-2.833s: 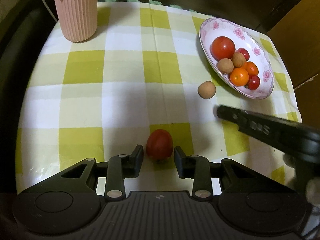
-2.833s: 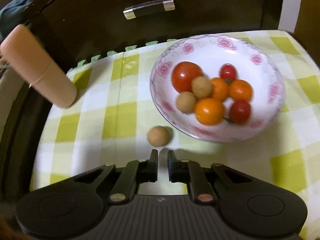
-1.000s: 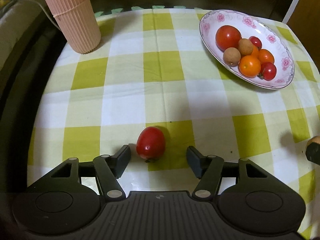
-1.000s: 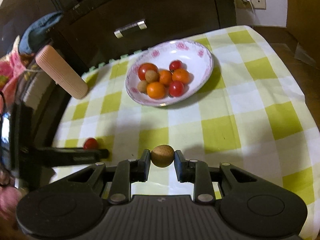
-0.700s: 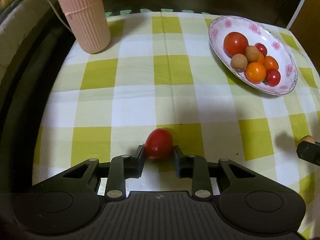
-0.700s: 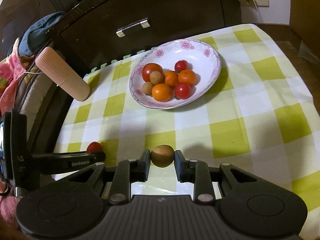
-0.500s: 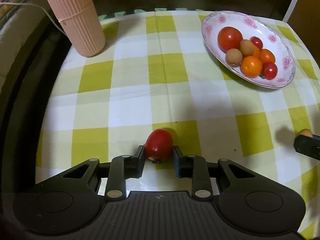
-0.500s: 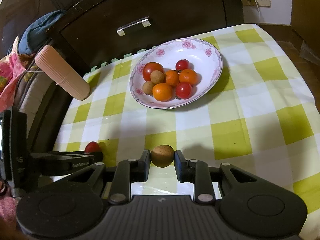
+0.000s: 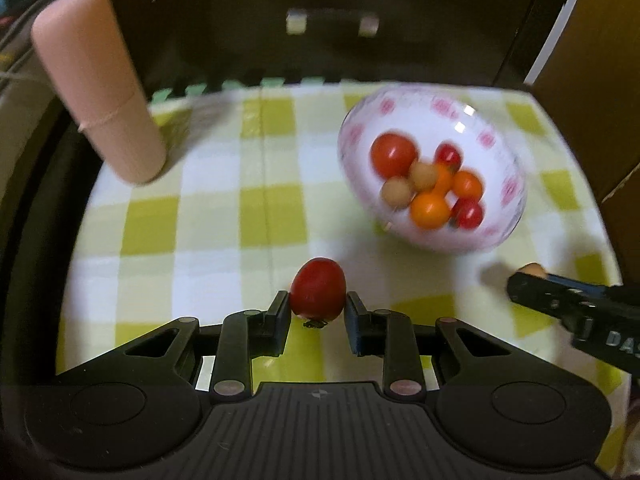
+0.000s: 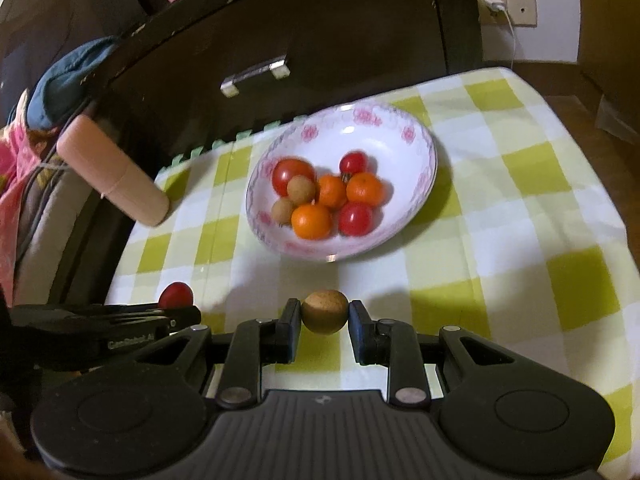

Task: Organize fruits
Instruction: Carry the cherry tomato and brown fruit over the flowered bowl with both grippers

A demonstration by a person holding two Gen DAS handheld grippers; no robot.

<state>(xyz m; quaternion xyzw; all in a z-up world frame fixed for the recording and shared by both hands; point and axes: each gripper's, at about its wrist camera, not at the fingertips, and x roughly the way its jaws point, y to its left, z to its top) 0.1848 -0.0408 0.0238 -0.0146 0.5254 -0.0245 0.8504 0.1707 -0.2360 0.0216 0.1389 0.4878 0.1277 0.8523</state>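
My left gripper [image 9: 318,312] is clamped on a red tomato [image 9: 318,289], held above the checked cloth [image 9: 208,216], near and left of the flowered bowl [image 9: 500,152]. My right gripper [image 10: 325,322] pinches a brown longan [image 10: 324,311] between its pads, just near of that bowl [image 10: 400,216], which holds tomatoes, oranges and two more longans. A pink ribbed cup [image 9: 96,84] stands at the far left.

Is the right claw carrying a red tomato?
No, the right claw is clamped on a round brown fruit; the red tomato sits in the left claw.
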